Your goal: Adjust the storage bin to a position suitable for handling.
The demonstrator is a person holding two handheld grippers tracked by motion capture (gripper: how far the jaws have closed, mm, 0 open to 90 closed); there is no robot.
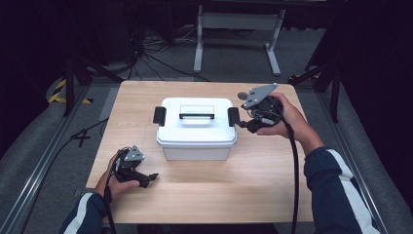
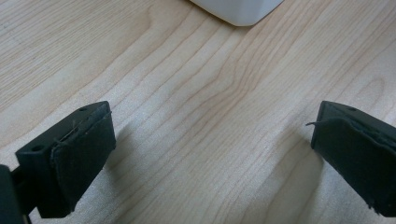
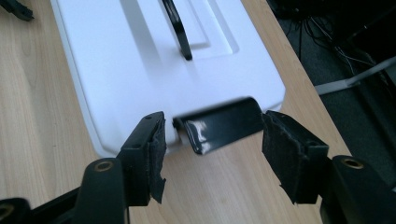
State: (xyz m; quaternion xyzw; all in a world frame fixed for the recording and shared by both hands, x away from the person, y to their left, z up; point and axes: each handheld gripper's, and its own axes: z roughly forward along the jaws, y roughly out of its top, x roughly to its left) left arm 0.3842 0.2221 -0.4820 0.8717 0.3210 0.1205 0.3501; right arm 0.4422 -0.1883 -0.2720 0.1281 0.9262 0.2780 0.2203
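White box (image 1: pixel 196 127), long axis left-right

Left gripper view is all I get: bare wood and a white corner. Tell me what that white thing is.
Observer: A white box with a lid, mid-table; its black handle lies flat on top.
Operator: Report the other hand-held gripper.
Observer: The right hand-held gripper is at the box's right end, jaws open either side of the black latch.
Operator: Say whether it grips the latch.
Observer: No; the right gripper view shows gaps between both pads and the latch.
Operator: Place mine on the table.
Observer: The left hand-held gripper is low over the near left part of the table, open, apart from the box.
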